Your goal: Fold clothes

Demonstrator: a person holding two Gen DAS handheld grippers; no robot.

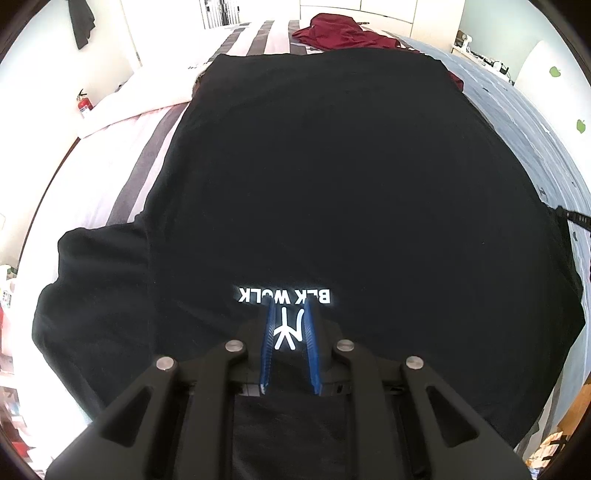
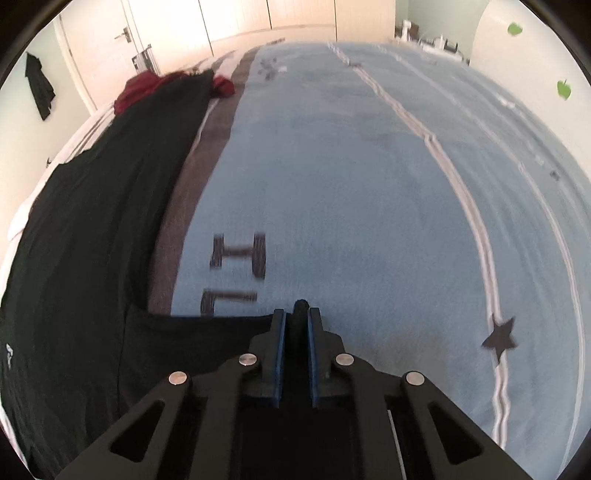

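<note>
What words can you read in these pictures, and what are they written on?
"BLK WOLK", upside down in white, on the black T-shirt, above a white logo between the left gripper's fingers.
Small white print at the shirt's edge in the right wrist view: too blurred.
Fire extinguisher label: too small.

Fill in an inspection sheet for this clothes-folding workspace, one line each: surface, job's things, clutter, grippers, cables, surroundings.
Surface: bed with a blue printed cover; striped bedding on the far side.
Job's things: black T-shirt spread flat, white print facing up; dark red garment bunched beyond it.
Clutter: nothing seen on the bed besides clothes.
Grippers: left gripper above the shirt's print, nearly closed, no cloth seen between its jaws; right gripper shut on a fold of the black T-shirt at the shirt's edge.
Cables: nothing seen.
Surroundings: fire extinguisher by the wall, dark garment hanging, door.
</note>
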